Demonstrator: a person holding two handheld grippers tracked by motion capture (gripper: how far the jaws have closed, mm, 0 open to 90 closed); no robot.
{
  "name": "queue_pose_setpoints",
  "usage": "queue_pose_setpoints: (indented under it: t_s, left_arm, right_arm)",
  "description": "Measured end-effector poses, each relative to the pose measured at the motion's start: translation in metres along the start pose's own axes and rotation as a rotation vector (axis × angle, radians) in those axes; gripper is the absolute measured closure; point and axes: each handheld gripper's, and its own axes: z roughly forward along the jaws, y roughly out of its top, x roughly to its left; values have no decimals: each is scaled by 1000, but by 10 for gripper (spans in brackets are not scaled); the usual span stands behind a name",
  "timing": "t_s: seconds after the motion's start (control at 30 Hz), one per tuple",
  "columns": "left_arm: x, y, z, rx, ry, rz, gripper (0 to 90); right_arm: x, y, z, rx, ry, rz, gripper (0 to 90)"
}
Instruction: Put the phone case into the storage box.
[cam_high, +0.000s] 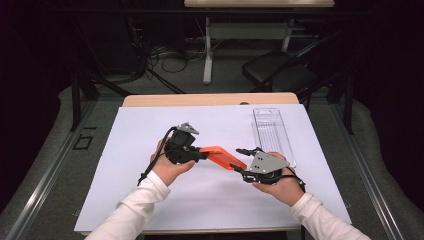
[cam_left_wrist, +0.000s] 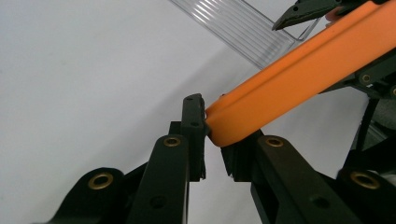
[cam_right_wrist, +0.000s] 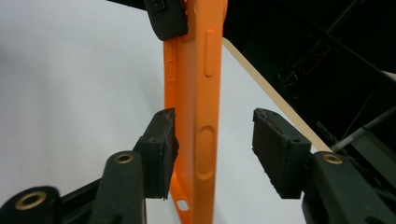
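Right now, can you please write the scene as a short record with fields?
held thing: orange phone case, lifted above the table
left gripper: fingers shut on one end of the case
right gripper: fingers open around the other end, a gap at one side
table cover: white sheet
nearby: clear plastic tray, lying flat on the sheet beyond the right gripper

A large white sheet (cam_high: 150, 150) covers most of a light wooden table (cam_high: 210, 99). A clear plastic tray (cam_high: 272, 132) lies lengthwise on the sheet toward two o'clock. Beyond the table, at twelve o'clock, cables (cam_high: 165, 57) trail across a grey floor, with a dark chair (cam_high: 280, 70) at one o'clock.
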Motion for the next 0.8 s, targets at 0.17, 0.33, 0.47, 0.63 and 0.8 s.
queue_pose_setpoints:
  t_s: [0.17,0.33,0.47,0.63,0.8]
  left_arm:
    - [2,5,4,31,-17,-9,801]
    - [2,9,8,61,-43,-29,801]
    - [2,13,9,91,-52,-38,801]
    - [2,17,10,127,-47,-51,801]
    - [3,20,11,160,-52,-97,801]
  right_arm:
    - [-1,1,-2,-14,3,34,441]
    - [-3,2,-5,-27,-2,53,426]
    - [-4,2,-8,-34,-9,62,411]
    - [-4,2,-10,-39,-11,63,406]
    - [-4,3,-10,-45,-12,67,407]
